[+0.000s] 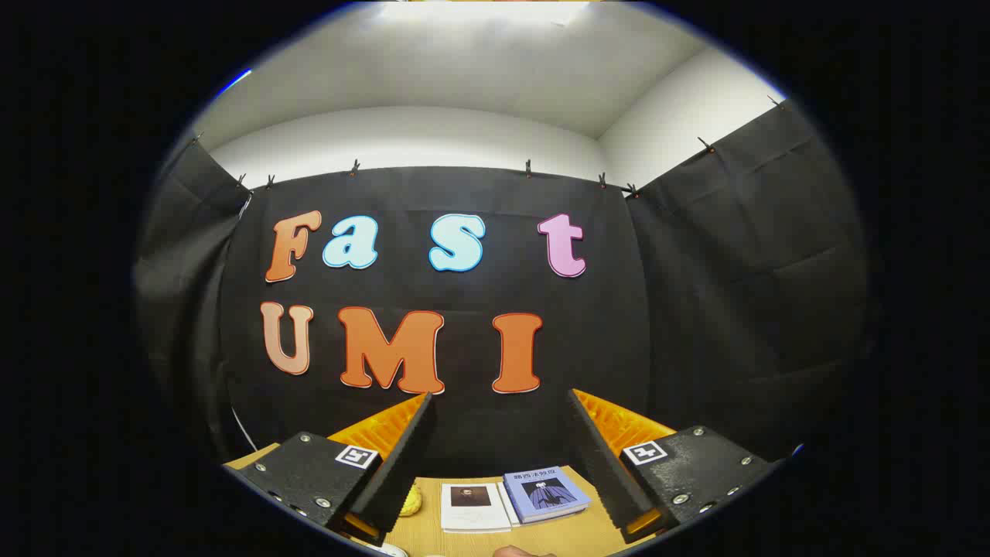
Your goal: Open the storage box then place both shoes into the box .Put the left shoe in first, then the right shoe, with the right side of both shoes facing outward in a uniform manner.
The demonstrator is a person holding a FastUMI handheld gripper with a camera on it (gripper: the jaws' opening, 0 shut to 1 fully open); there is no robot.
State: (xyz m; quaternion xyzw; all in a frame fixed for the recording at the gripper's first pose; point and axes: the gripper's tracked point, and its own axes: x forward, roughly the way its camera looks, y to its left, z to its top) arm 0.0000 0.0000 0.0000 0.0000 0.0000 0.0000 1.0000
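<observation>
The tongs stand wide open at the bottom of the frame, holding nothing. Between their fingers, low centre, lie a white book and a blue book on the wooden table; a yellow thing peeks beside the left finger. Neither box nor shoes can be placed from here, so tilting the tongs down to find the box's lid seems the sound first move.

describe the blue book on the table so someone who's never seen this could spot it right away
Start at the wooden table in front of the black cloth wall. Between the open gripper's two fingers lie two books side by side, touching or nearly so. The blue book is the one with a dark robed figure on its cover; its neighbour, the white book, shows a small dark portrait.
</observation>
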